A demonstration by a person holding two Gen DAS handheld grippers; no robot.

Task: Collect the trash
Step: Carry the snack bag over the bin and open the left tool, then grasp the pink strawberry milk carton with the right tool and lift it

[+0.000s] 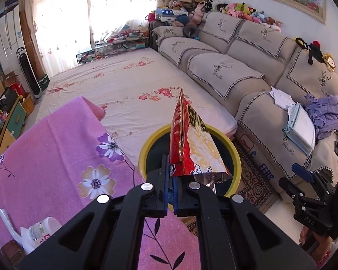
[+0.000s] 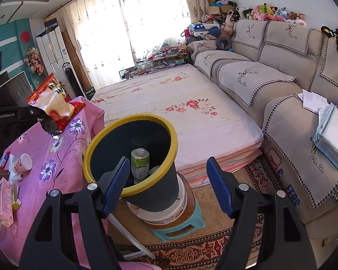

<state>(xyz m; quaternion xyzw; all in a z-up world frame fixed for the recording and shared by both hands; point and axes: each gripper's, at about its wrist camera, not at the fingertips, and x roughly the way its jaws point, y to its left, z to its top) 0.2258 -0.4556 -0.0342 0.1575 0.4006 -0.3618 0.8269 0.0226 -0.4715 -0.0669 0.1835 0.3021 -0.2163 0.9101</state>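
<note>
On the left I see the pink table [image 2: 56, 157] with a small jar [image 2: 22, 163] and a carton [image 2: 4, 200]. My left gripper [image 1: 171, 180] pinches a red snack bag [image 1: 191, 148] above the yellow-rimmed bin [image 2: 133, 157], which holds a green bottle [image 2: 140, 164]. My right gripper [image 2: 169, 180] stands wide and empty before the bin.
</note>
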